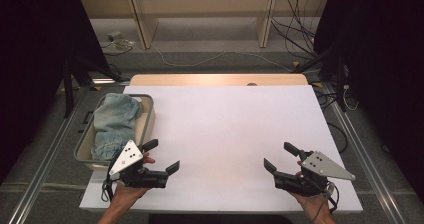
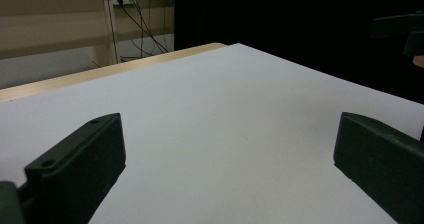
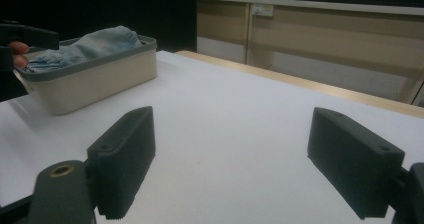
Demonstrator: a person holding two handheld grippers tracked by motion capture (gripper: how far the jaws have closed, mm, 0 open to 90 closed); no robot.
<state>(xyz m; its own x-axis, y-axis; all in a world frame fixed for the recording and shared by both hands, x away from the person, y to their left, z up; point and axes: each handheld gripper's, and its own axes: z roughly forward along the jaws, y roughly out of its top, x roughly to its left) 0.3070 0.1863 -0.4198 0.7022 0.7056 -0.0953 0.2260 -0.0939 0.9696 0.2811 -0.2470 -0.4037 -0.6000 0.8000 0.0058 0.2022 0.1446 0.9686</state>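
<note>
- L gripper (image 1: pixel 161 156) hovers low over the near-left part of the table (image 1: pixel 225 134), just beside the near end of the bin (image 1: pixel 148 118); fingers (image 2: pixel 80 164) spread wide, nothing between them, bare white top below.
- R gripper (image 1: pixel 283 156) sits over the near-right part, well apart from the bin; fingers (image 3: pixel 125 154) also wide apart & empty.
- Denim garment (image 1: pixel 114 124), bunched up, lies inside the beige bin w/ grey rim at the table's left edge; from the right gripper view the cloth (image 3: pixel 90 46) heaps above the rim.
- Judgement: work in hand looks like pulling the garment out onto the table; nothing grasped yet.
- Risk 1: bin sits at the table edge & looks light. A sideways tug on the cloth could drag or tip it off.
- Risk 2: L fingers approach from the near end, so a finger could strike the rim & shove the bin instead of entering it.
- Risk 3: bunched denim means a pinch on 1 thin fold may slip, or lift only part while the rest snags on the rim.
- Risk 4: R gripper is far off, so a long cross-table reach could clash w/ the L gripper or its cable.
</note>
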